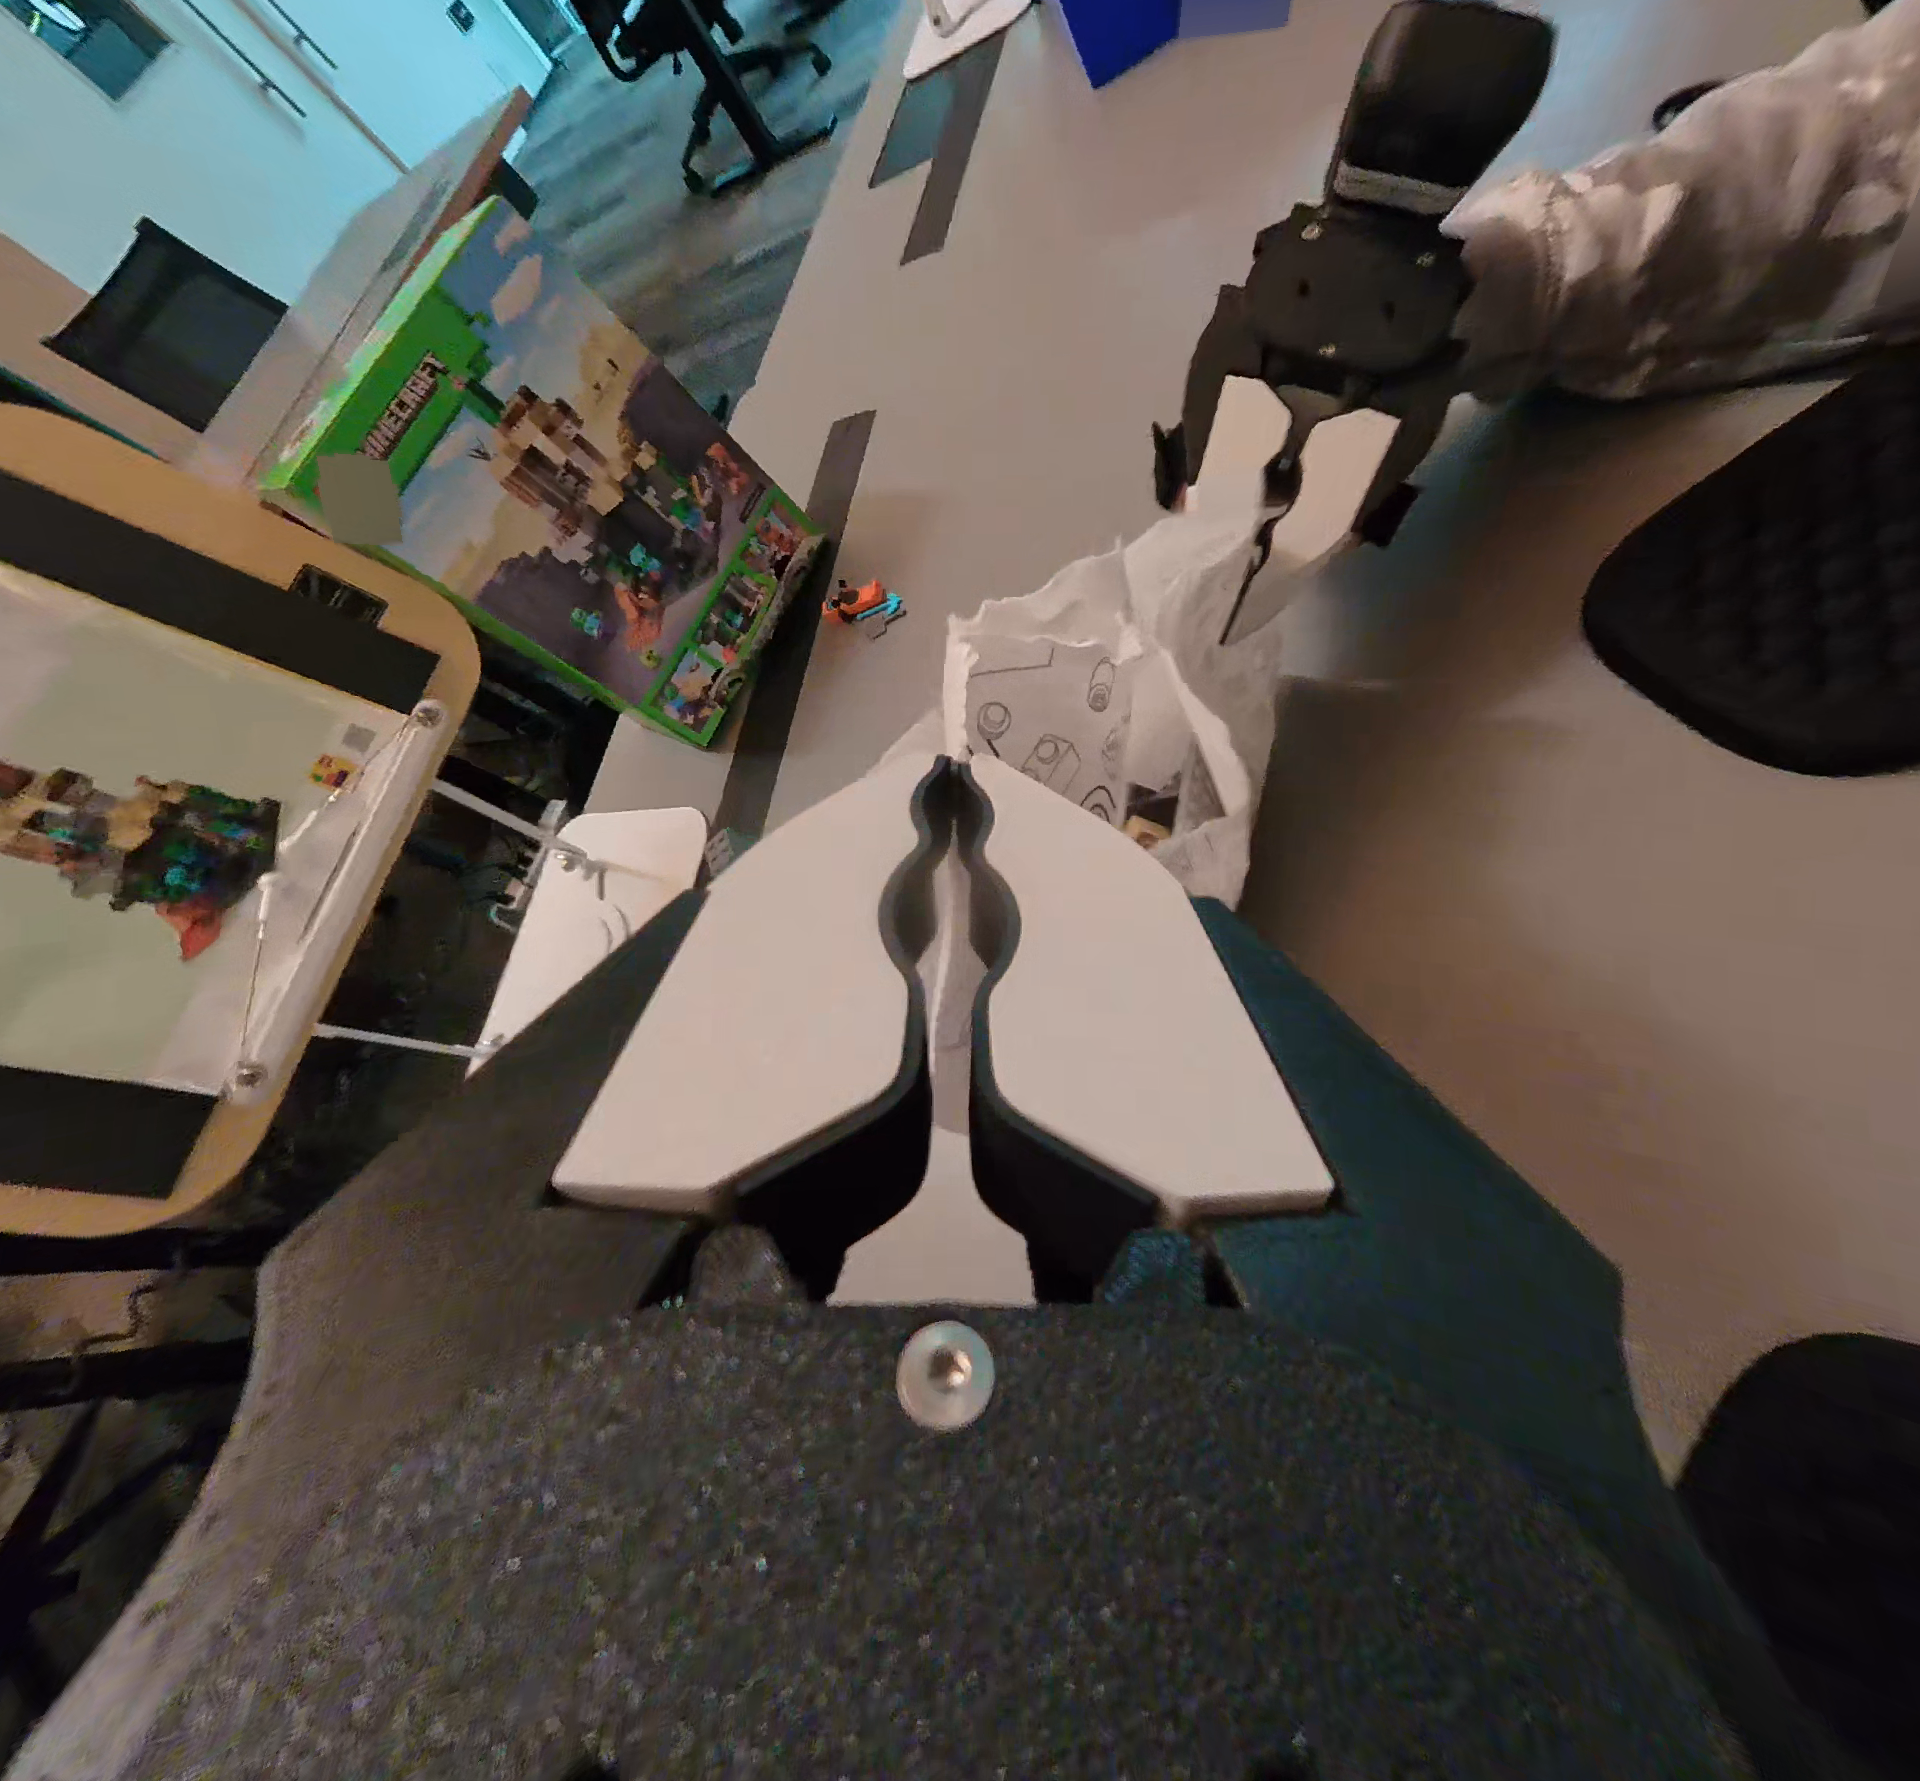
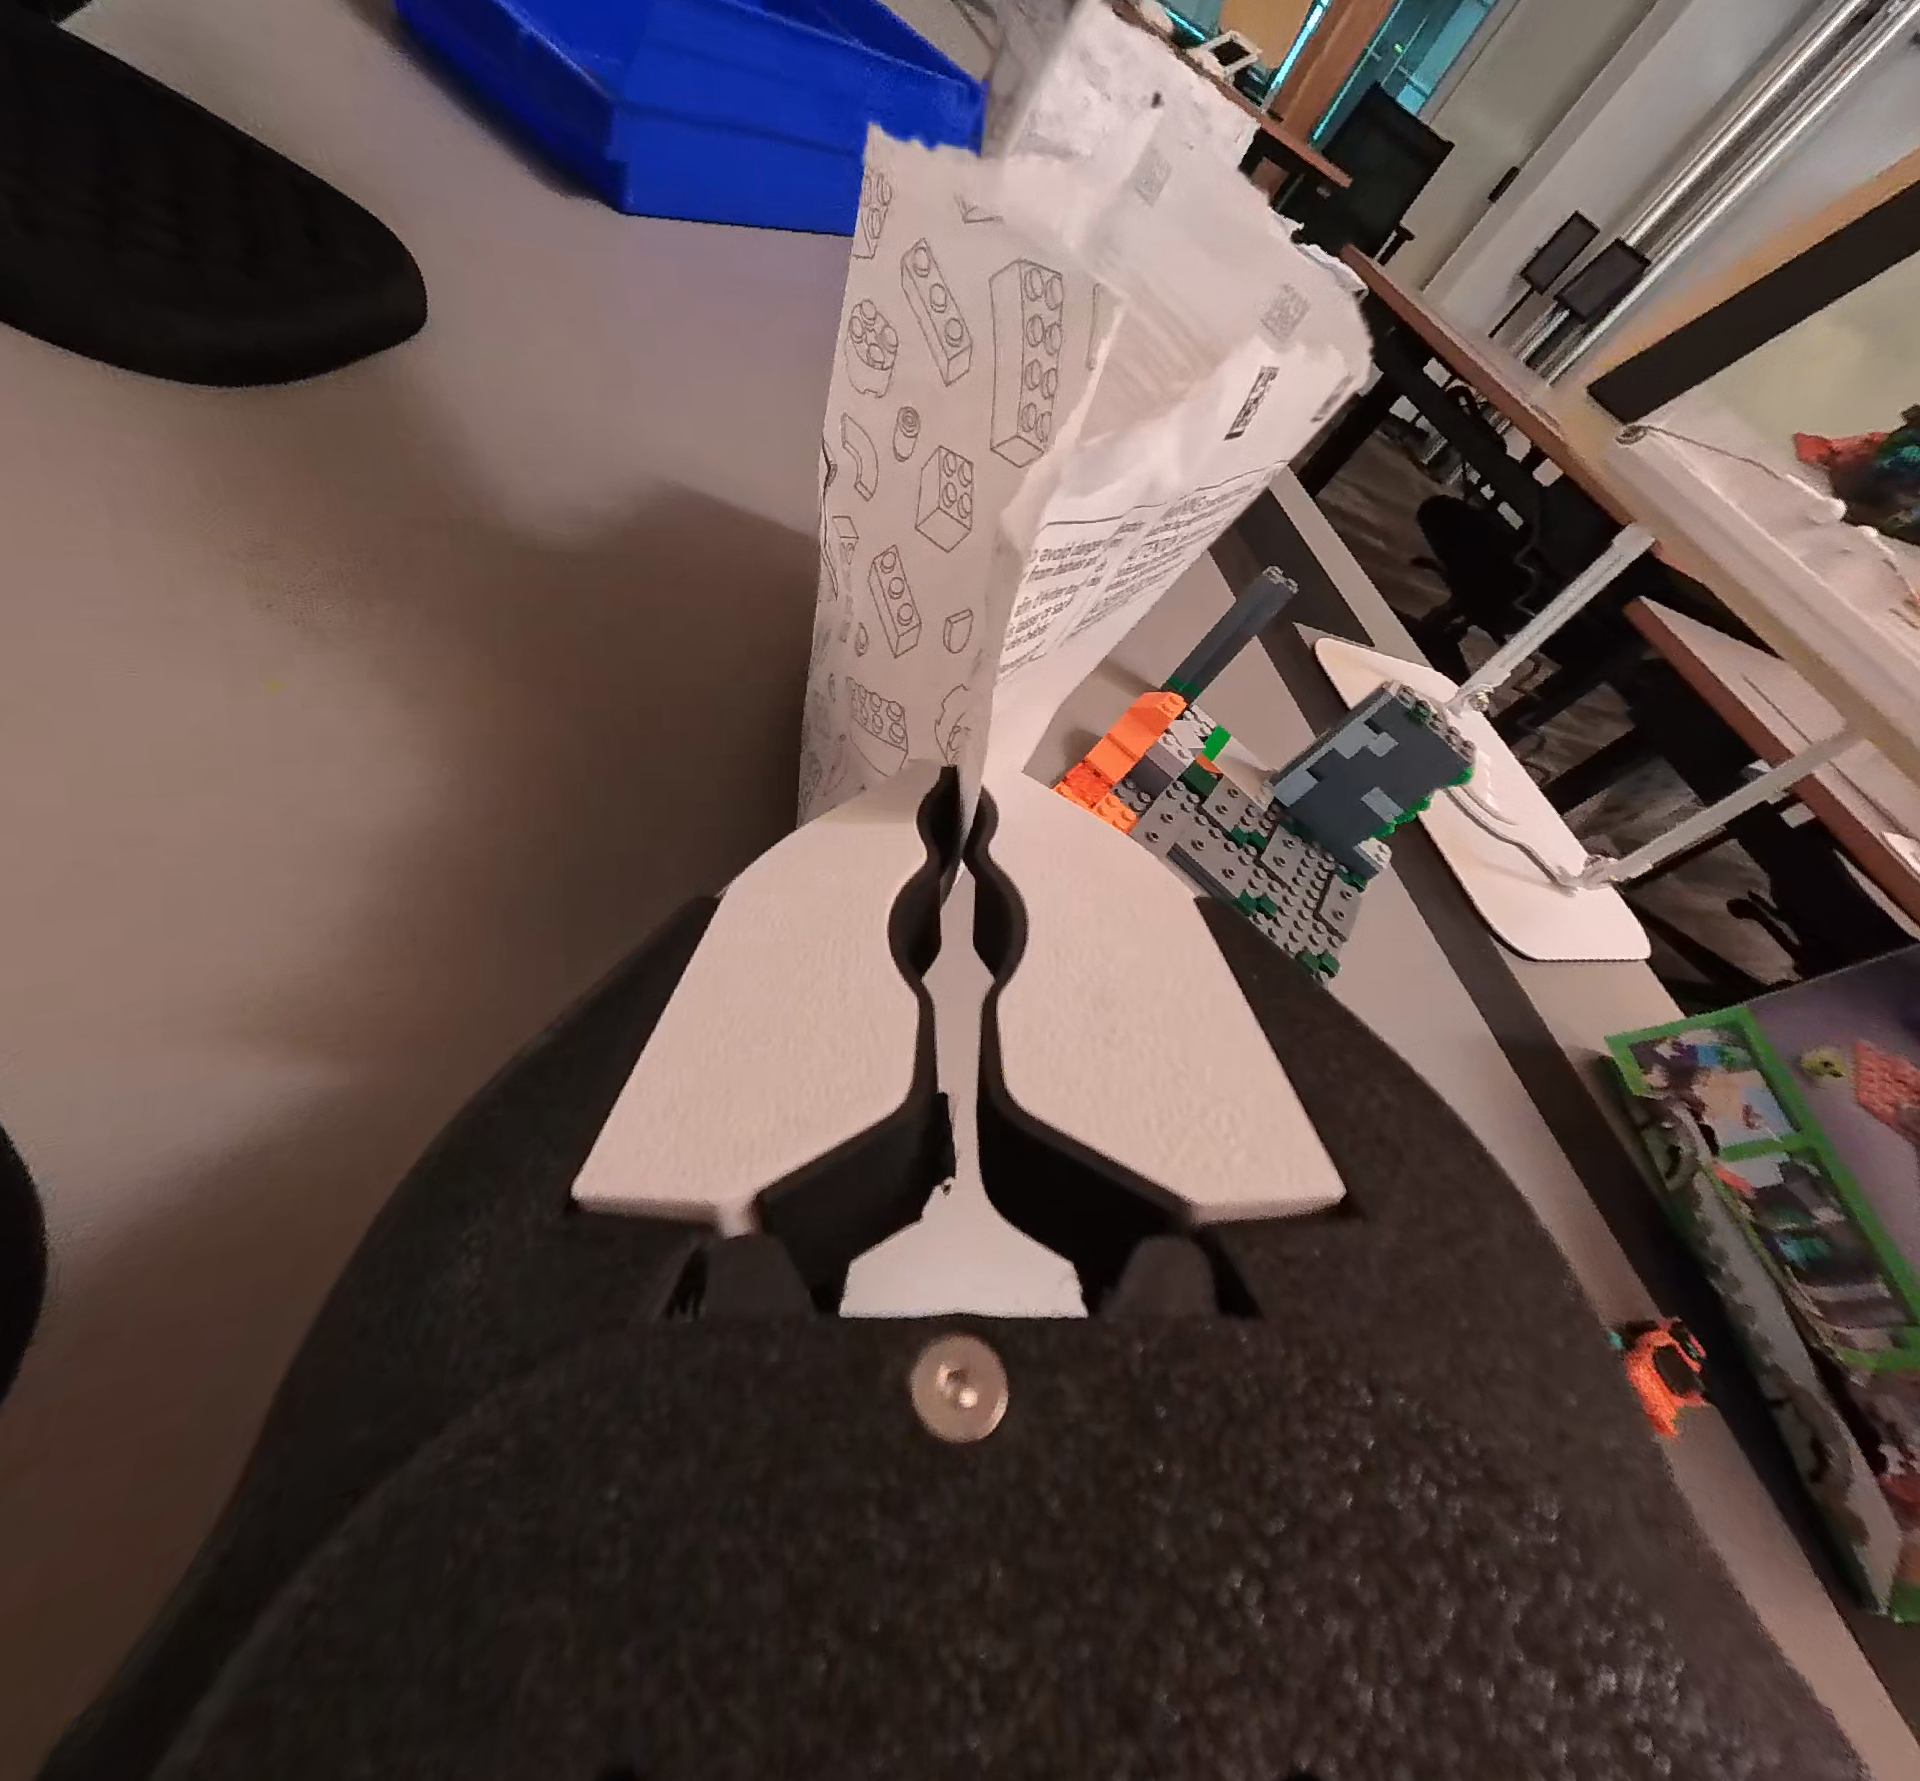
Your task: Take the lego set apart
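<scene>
left gripper (image 1: 954,775): fingers pinched on edge of white paper bag (image 1: 1122,692) | right gripper (image 2: 961,796): fingers clamped on the bag's opposite edge, bag held up between both above table (image 2: 364,692) | lego set (image 2: 1268,817): grey-orange build on table just behind the bag | lego box (image 1: 582,505) and small orange piece (image 1: 862,604) near table edge

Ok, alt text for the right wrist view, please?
The right gripper is shut on the edge of a white paper bag printed with brick outlines. Behind it, a grey and orange lego build stands on the table, with blue bins beyond.
</scene>
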### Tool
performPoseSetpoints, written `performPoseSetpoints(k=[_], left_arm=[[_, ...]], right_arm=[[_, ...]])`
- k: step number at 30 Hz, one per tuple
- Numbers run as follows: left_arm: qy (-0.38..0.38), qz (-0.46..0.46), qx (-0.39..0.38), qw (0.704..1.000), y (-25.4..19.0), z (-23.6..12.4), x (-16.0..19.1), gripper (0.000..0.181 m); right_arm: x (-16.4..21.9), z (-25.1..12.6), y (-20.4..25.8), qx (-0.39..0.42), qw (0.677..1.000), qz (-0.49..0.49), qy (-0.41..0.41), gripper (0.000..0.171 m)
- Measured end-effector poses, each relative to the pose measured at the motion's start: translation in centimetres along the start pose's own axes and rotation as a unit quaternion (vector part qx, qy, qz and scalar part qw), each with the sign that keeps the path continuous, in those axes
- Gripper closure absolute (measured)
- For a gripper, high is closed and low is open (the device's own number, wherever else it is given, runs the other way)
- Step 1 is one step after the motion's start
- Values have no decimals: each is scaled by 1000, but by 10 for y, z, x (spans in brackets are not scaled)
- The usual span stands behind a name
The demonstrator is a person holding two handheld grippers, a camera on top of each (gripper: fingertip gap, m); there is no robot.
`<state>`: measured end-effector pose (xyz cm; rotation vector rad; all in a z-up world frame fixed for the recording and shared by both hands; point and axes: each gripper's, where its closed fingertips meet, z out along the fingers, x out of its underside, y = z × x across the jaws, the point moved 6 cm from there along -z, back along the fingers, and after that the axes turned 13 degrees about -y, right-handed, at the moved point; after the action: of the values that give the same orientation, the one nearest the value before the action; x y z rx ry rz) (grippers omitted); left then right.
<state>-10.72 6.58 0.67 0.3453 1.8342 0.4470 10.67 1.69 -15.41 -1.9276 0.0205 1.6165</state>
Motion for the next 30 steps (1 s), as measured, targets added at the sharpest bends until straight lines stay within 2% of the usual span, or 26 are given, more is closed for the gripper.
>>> performPoseSetpoints(k=[10, 16, 21, 26, 30], left_arm=[[82, 46, 47, 994, 16, 37, 11, 181], [61, 60, 58, 995, 16, 46, -9, 181], [60, 64, 78, 993, 13, 51, -2, 181], [10, 63, 66, 996, 17, 42, -24, 181], [11, 59, 69, 996, 15, 45, -17, 181]], right_arm=[[1, -2, 2, -3, 1000, -8, 6, 171], [1, -2, 2, -2, 1000, -8, 9, 171], [0, -2, 3, 0, 1000, -9, 10, 171], [1, -2, 2, 1, 1000, -2, 8, 171], [1, -2, 2, 3, 1000, -3, 10, 171]])
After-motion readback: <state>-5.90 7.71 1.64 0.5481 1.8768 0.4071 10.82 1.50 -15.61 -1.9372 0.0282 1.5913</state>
